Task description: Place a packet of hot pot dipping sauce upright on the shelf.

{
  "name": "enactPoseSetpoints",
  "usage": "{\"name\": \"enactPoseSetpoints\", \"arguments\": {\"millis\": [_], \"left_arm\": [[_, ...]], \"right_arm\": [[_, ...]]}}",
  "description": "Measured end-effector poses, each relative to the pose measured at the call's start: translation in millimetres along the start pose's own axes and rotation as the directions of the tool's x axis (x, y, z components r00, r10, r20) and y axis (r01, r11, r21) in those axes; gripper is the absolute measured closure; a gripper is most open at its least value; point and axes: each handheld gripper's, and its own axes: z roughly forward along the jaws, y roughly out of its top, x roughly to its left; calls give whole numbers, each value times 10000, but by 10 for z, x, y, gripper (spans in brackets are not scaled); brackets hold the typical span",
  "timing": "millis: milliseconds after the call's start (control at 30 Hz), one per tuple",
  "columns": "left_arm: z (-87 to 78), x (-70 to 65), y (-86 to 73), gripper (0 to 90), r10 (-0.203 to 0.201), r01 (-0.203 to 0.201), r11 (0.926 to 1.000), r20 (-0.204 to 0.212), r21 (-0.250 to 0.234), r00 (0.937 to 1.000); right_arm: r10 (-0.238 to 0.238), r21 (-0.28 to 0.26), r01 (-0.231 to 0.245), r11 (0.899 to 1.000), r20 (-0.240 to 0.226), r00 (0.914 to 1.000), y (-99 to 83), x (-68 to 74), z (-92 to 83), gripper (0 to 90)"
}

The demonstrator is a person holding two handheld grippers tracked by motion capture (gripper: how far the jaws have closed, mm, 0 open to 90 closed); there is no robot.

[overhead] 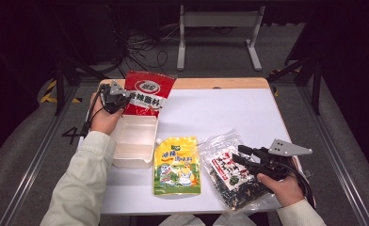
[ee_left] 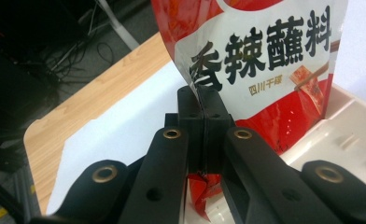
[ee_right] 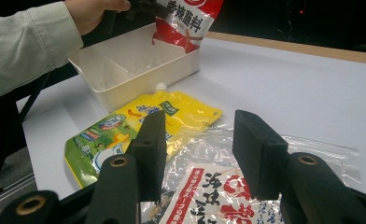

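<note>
While left claw point(ee_left: 202, 112) pinches red pouch point(ee_left: 260, 56), reading 香辣蘸料

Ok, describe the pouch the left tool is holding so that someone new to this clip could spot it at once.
Start at the white table and go to the white tray at its left. The red and white pouch stands upright at the tray's far end, pinched at its edge by the left tool. The yellow pouch and the clear seaweed bag both lie flat.
</note>
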Motion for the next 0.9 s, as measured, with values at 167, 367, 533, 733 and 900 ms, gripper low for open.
{"name": "enactPoseSetpoints", "arguments": {"millis": [167,367,533,733,900], "left_arm": [[-56,-11,-4,896,-126,124,9996,86,240,9999],[-65,-51,-10,896,39,-37,9990,-52,453,10000],[-69,-74,-22,896,-119,105,9979,216,642,9997],[-6,-86,-81,896,-453,390,9932,556,1100,9974],[59,-102,-100,897,-607,485,9871,765,1523,9952]], "right_arm": [[40,7,-40,10000,10,10000,-9,-8,-4,547],[65,38,-65,10000,-63,10000,-21,1,17,540],[86,39,-86,10000,-33,10000,-21,-2,13,539],[85,31,-85,10000,-52,10000,-27,0,13,537],[127,54,-127,9999,-44,9999,-34,-4,21,536]]}}
